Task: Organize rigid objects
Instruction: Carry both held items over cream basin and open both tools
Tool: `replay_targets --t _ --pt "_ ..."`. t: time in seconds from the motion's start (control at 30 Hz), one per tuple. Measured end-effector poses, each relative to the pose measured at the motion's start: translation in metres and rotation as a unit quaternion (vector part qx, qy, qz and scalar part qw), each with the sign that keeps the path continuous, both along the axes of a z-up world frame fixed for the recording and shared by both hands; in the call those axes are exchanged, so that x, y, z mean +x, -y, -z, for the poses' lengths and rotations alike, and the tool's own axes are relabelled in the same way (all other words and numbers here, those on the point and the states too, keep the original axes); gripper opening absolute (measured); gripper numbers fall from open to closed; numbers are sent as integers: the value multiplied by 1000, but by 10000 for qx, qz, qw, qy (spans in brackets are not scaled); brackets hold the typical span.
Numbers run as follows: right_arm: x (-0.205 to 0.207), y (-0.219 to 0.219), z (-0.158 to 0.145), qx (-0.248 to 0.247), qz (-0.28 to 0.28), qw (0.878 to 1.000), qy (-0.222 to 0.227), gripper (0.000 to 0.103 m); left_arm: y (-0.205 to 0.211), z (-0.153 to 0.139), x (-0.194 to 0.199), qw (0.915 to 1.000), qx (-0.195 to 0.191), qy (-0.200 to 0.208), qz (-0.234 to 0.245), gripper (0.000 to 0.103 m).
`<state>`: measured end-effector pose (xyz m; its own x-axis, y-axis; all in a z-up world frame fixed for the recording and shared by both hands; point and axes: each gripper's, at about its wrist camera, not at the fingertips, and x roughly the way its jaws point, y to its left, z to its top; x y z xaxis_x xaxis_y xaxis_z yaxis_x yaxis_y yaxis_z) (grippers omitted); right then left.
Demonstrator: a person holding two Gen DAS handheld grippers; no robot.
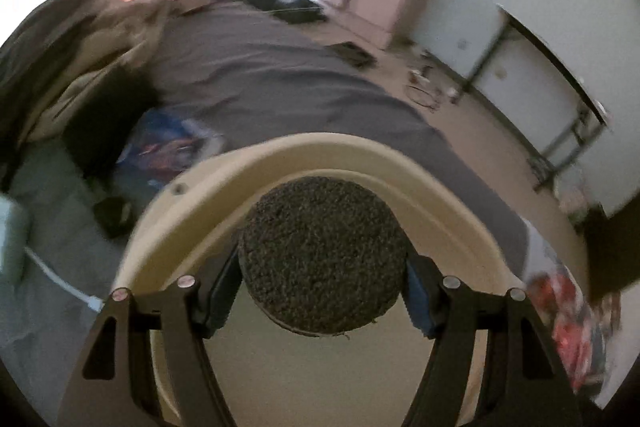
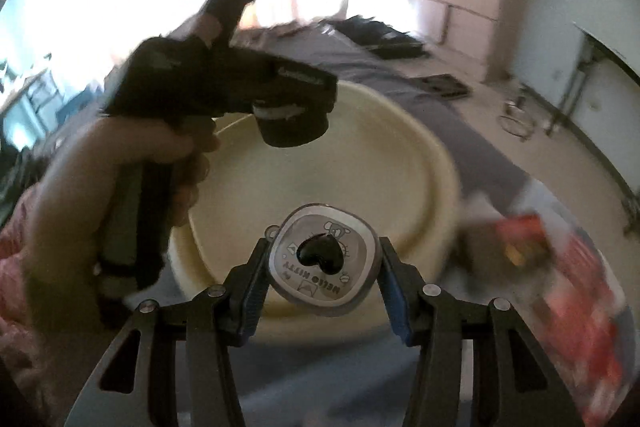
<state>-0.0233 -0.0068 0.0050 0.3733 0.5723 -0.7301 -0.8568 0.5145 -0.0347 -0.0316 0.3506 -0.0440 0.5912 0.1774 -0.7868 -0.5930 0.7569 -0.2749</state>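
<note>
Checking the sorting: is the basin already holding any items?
No. The cream basin shows a bare floor; the tin sits in the right gripper above it.

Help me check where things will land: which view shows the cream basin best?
The right wrist view: the cream basin shows nearly whole, rim and floor. The left wrist view gives only its near rim, with the left gripper and speckled disc covering the middle.

Basin (image 2: pixel 432 163) interior lies bare w/ free room btwn its rims, though the other gripper's camera (image 2: pixel 292 123) and hand (image 2: pixel 120 167) overhang its left rim.
</note>
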Motion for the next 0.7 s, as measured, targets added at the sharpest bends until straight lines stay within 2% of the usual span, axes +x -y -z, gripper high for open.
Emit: replay_targets --t 0.07,0.2,0.27,0.33,0.43,0.57,0.6,0.67,0.7 --pt "9 -24 11 -152 -106 9998 70 50 -10 7 -3 9997 -191 118 -114 71" --pt "23 -46 37 -229 -56 9997 69 50 -5 4 -2 9998 -115 154 -77 72" --pt "26 -51 52 -345 -6 9994 50 51 -2 5 -1 9998 -64 186 -7 76" --pt "23 -57 55 -421 -12 9987 293 51 0 6 1 9999 49 111 65 76" --pt "19 -72 58 -614 -49 9972 420 51 1 9 8 9998 40 55 172 76" --pt "18 -80 63 -702 -105 9965 444 51 1 28 20 9980 -352 -430 310 84" --pt "17 -84 62 -701 -118 9965 447 51 0 24 17 9981 -418 -341 299 86" --pt "16 -86 59 -682 -150 9966 427 52 -4 14 9 9976 -633 -144 232 99" --pt "14 -86 56 -662 -172 9969 393 57 -7 4 2 9972 -714 66 196 102"
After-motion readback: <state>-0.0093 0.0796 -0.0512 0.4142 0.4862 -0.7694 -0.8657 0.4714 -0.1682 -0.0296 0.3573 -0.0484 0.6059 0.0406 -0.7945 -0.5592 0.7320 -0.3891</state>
